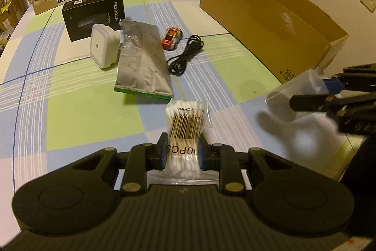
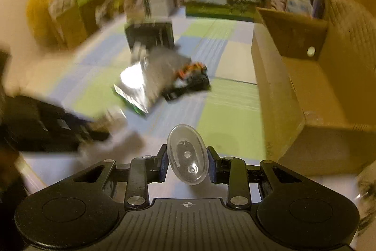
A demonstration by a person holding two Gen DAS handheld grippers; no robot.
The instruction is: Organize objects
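Checked cloth covers the table (image 1: 70,109), and the open cardboard box (image 1: 270,22) lies ahead to your right. Your right tongs (image 2: 187,160), nearer it, grip a clear plastic cup (image 2: 187,154); your left tongs (image 1: 182,153) clamp the cotton swab bag (image 1: 185,124).

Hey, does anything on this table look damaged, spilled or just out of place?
Nothing is spilled. The silver foil pouch looks crumpled and torn open at its far end, lying beside the white plug-in night light. The black cable sits in a loose tangle by the toy car.
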